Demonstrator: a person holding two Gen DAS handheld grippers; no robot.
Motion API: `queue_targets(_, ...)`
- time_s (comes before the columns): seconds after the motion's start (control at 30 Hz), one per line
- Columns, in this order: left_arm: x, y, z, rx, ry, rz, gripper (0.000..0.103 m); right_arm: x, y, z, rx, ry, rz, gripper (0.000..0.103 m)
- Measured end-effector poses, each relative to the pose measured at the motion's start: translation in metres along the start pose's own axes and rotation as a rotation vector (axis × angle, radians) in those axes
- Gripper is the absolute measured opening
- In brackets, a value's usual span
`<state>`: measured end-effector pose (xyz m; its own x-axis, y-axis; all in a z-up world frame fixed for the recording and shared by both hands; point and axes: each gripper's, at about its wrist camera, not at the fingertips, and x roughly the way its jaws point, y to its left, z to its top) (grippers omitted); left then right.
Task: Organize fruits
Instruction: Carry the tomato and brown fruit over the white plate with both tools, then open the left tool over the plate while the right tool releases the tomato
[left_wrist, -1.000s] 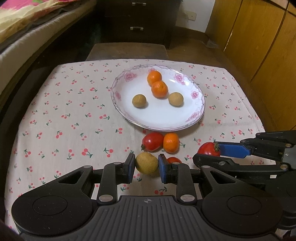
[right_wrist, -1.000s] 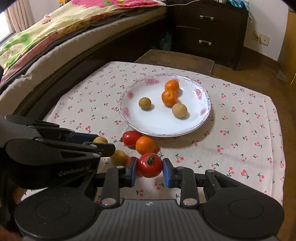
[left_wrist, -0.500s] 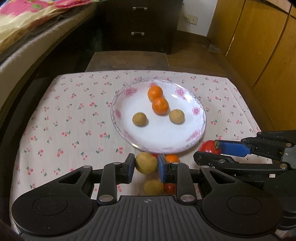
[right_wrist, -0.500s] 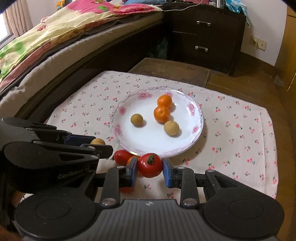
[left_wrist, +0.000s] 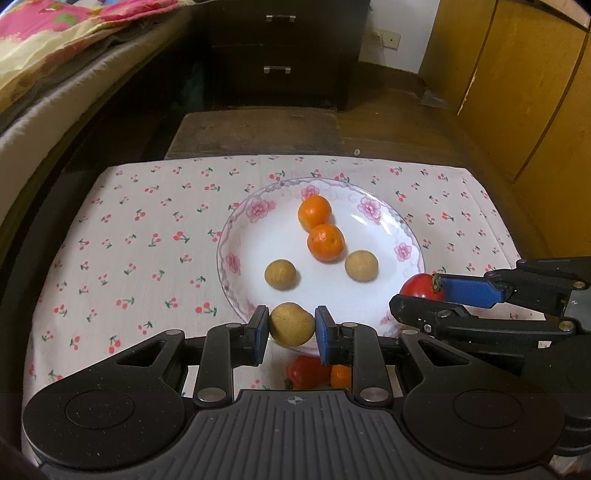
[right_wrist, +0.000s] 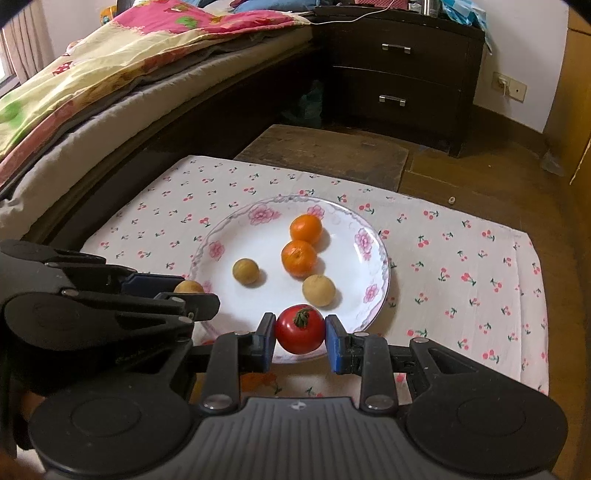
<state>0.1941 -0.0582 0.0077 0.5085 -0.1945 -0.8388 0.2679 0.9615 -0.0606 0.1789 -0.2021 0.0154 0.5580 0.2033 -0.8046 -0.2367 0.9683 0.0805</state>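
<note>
Left hand-held gripper: clamped on a tan round fruit, blue pads pressing both sides, held above the near rim of the flowered plate. Right hand-held gripper: closed on a red tomato, green stem up, pads tight against both flanks, poised over the plate's near edge. Seen from the left wrist view, the same tomato sticking out beyond the right gripper's blue pad at the plate's right rim.

On the plate: two small oranges touching, the far orange and the near orange; a tan fruit on the left and a tan fruit on the right, both apart from the oranges and from each other.

Below the left gripper, on the cherry-print cloth covering the surface: another red tomato just beside a third orange, both partly hidden by the gripper body.

Beyond the surface: a low wooden bench, a dark chest of drawers, and a bed with a bright quilt along the left.
</note>
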Motion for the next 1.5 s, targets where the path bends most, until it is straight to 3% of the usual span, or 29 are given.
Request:
queue_targets(0.83, 0.032, 0.003, 0.011, -0.011, 0.05, 0.04, 0.034, 0.037, -0.01, 0.01, 0.001, 0.033, -0.012, 0.031)
queue_targets(1.5, 0.015, 0.001, 0.009, -0.004, 0.016, 0.057, 0.047, 0.022, -0.01, 0.008, 0.008, 0.017, -0.031, 0.034)
